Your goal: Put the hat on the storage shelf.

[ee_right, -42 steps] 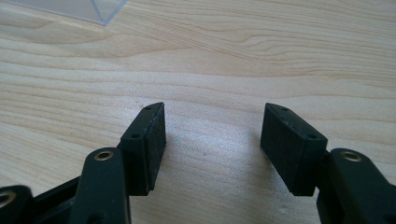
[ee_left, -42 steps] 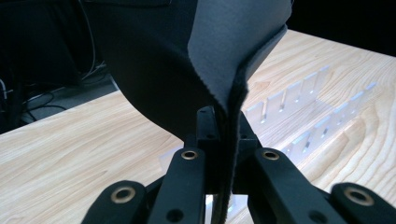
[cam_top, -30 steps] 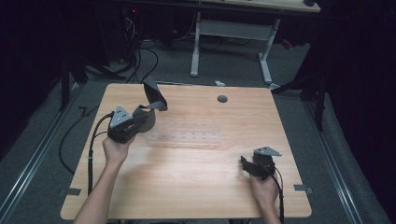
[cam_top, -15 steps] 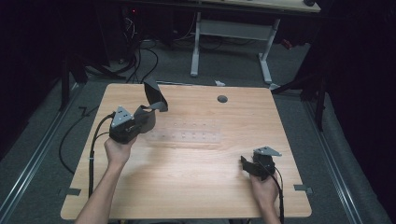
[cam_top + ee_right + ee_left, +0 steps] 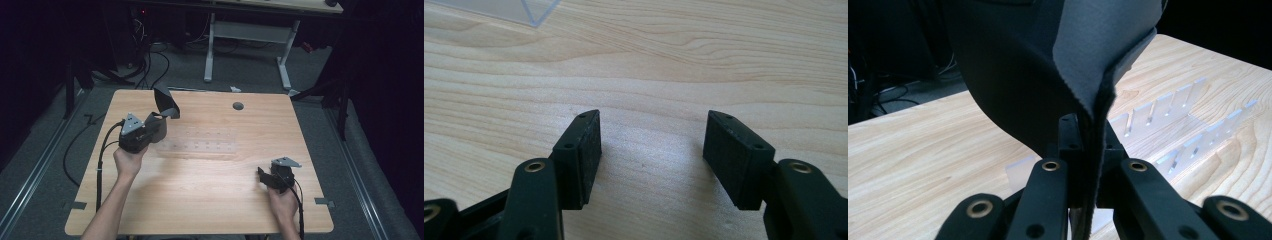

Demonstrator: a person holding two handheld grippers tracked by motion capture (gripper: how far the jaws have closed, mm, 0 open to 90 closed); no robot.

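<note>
cloth (image 5: 166,102): we see dark grey fabric, folded, standing up from the left gripper's (image 5: 161,116) pinch, above the table's left.

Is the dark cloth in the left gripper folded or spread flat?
Folded. The dark cloth hangs doubled from the shut left gripper, its layers pinched together, lifted off the table.

One dark cloth (image 5: 166,102); one clear slotted rack (image 5: 197,148); one table (image 5: 210,200).

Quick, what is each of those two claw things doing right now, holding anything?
Left gripper: closed on a dark grey cloth, held up above the table.
Right gripper: open, holding nothing, low over the bare wood.
</note>
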